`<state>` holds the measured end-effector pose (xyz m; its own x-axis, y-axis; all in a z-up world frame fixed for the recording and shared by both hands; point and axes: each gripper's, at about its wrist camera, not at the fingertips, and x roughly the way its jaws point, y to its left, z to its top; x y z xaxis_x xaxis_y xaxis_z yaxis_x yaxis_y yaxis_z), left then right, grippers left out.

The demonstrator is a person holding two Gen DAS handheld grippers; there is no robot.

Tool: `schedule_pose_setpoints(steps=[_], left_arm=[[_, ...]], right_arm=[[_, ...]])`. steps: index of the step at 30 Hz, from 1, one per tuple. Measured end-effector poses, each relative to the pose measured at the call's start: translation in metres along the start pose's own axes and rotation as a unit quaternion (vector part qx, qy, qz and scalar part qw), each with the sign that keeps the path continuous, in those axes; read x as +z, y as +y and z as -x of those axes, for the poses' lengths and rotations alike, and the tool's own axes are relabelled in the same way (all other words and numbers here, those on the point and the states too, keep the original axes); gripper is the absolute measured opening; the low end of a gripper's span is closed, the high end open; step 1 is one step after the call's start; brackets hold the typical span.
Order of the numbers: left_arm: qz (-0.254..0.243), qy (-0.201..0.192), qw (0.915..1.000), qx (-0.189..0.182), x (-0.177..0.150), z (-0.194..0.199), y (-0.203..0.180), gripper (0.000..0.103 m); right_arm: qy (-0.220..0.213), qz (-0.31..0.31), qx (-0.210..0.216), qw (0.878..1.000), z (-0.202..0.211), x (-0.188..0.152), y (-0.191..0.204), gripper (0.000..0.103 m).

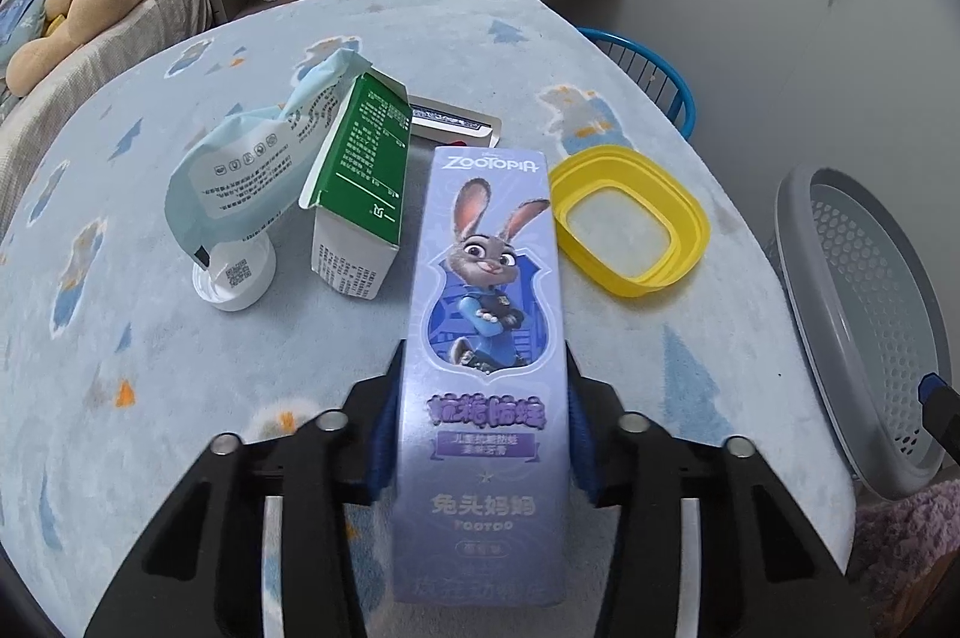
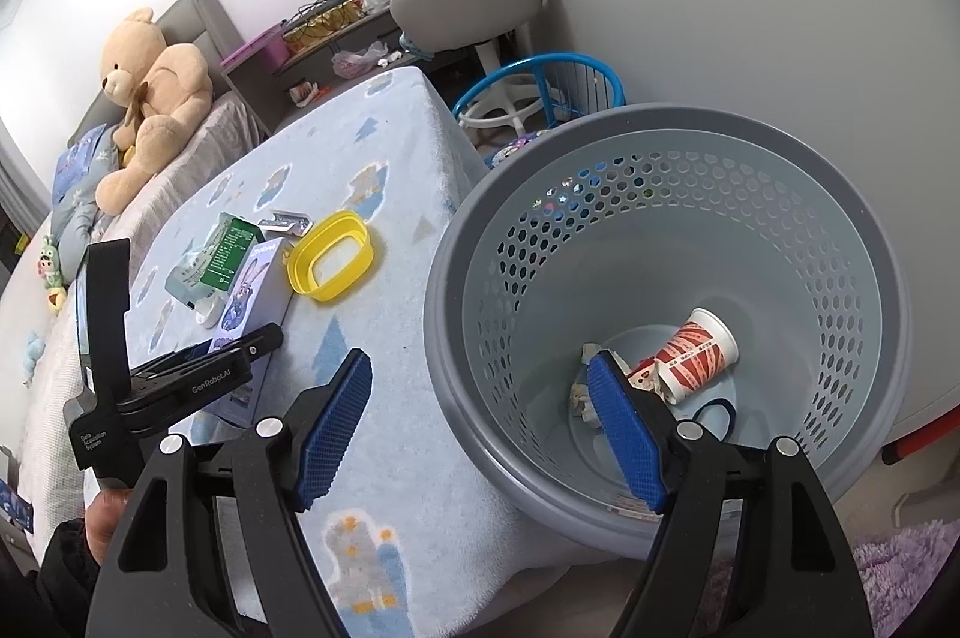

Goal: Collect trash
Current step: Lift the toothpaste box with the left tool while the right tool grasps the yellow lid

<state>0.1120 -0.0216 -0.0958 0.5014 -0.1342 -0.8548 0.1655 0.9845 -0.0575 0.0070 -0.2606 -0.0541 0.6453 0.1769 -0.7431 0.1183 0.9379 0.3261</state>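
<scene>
**Toothpaste box gripped, basket waiting**

The left hand-held gripper (image 1: 483, 434) clamps the purple toothpaste box (image 1: 489, 314) at lower centre, on the bench (image 1: 150, 398). A light hold could let it slip before the grey basket (image 2: 660, 146). The right hand-held gripper (image 2: 480, 428) gapes empty.

One green carton (image 1: 360, 170), one wipes pouch (image 1: 240, 170), one yellow lid (image 1: 627, 224).

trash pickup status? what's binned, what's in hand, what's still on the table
Done: a paper cup and some scraps lie in the grey bin.
In hand: left gripper is closed on the purple box; right gripper is open, empty.
Left: green carton, wipes pack, yellow lid.
</scene>
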Motion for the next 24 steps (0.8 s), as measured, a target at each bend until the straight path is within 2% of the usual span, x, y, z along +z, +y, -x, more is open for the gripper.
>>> schedule_pose_setpoints(steps=[5, 13, 24], left_arm=[[-0.002, -0.004, 1.0, 0.0, -0.004, 0.006, 0.003, 0.043], [-0.009, -0.033, 0.9994, -0.01, -0.011, 0.031, 0.01, 0.043], [0.015, -0.083, 0.9963, -0.015, -0.002, 0.064, 0.038, 0.043]], right_arm=[[0.005, 0.003, -0.002, 1.0, -0.003, 0.001, 0.008, 0.073], [0.021, 0.027, 0.004, 0.999, -0.016, 0.003, 0.036, 0.073], [0.01, 0.094, 0.001, 0.996, -0.034, 0.034, 0.081, 0.08]])
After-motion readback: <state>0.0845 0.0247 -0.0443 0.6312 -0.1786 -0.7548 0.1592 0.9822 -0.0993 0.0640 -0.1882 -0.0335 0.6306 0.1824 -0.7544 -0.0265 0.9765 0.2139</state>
